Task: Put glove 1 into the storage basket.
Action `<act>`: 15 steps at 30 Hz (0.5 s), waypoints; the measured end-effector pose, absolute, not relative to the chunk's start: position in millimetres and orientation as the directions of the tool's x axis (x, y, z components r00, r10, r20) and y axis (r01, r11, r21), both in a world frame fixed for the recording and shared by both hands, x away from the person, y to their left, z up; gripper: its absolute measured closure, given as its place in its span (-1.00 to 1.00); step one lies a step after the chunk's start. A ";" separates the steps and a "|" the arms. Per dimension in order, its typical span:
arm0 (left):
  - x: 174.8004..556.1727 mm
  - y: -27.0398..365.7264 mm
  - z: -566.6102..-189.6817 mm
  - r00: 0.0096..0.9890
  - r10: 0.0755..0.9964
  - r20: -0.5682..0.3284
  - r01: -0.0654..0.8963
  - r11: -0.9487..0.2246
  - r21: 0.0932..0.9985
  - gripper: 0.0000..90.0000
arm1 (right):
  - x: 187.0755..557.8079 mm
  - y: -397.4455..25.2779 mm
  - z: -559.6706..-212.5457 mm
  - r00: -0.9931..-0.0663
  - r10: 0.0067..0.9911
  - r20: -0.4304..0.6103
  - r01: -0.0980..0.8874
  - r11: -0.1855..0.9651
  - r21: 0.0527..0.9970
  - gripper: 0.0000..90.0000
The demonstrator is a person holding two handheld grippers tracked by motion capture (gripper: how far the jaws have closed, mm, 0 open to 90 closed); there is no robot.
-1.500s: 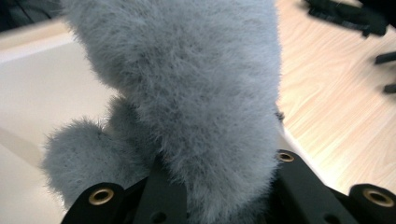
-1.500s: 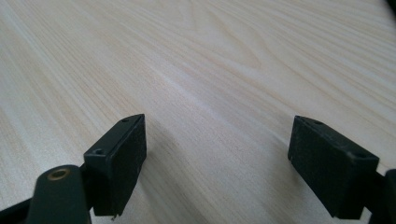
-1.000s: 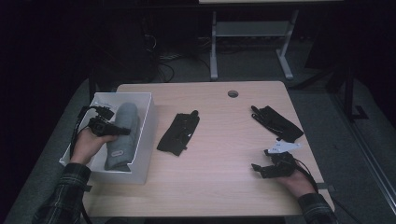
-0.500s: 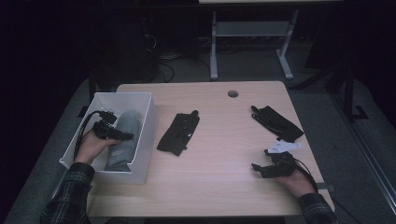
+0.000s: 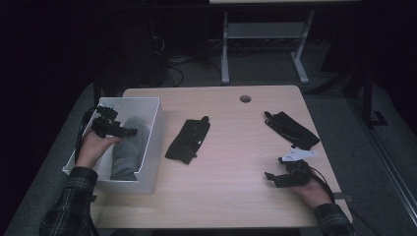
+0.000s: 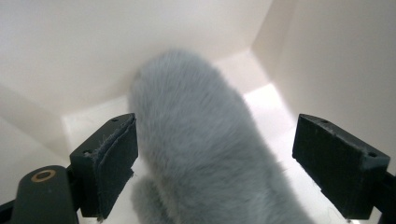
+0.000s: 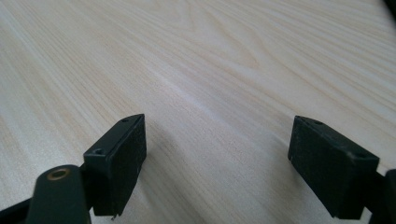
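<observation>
High view: the left gripper [image 5: 115, 129] has drawn back toward the near-left rim of the white rectangular plastic bin [image 5: 152, 142], leaving the fluffy grey mitten [image 5: 129, 147] lying inside. Two black gloves, one mid-bench [image 5: 188, 140], one far right [image 5: 291, 129], wait on the wooden bench [image 5: 236, 187].

Left gripper view: jaws wide, mitten [image 6: 205, 149] between them, unheld; released, I judge.

Right gripper view: jaws wide over bare bench [image 7: 210, 70].
</observation>
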State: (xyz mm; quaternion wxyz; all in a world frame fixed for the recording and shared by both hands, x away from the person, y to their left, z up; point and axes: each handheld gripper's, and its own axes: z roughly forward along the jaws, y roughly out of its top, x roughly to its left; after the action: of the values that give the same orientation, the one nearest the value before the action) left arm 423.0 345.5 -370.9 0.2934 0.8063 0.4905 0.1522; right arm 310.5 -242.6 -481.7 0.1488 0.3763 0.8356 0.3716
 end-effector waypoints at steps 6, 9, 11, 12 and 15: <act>418.2 334.3 -347.0 0.490 0.870 -0.049 0.664 -0.337 0.667 -0.70 | 310.4 -242.5 -481.7 -0.672 0.740 0.033 0.520 0.440 0.732 -0.58; 415.2 324.2 -337.6 0.502 0.863 -0.061 0.645 -0.327 0.690 -0.70 | 310.2 -242.4 -481.6 -0.671 0.741 0.036 0.523 0.438 0.731 -0.58; 413.6 316.6 -332.3 0.516 0.855 -0.057 0.638 -0.339 0.692 -0.70 | 310.2 -242.4 -481.6 -0.671 0.741 0.035 0.523 0.438 0.731 -0.58; 412.6 312.1 -329.8 0.521 0.852 -0.056 0.634 -0.342 0.694 -0.70 | 310.1 -242.4 -481.6 -0.670 0.741 0.036 0.523 0.438 0.731 -0.58; 409.2 299.0 -321.6 0.543 0.838 -0.061 0.616 -0.347 0.707 -0.70 | 310.2 -242.4 -481.6 -0.671 0.741 0.035 0.523 0.438 0.731 -0.58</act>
State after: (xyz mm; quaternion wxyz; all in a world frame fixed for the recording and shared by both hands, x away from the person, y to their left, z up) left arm 409.2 299.0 -321.6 0.3504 0.8054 0.4512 0.1582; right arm 310.2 -242.4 -481.6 0.1470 0.3783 0.8352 0.3712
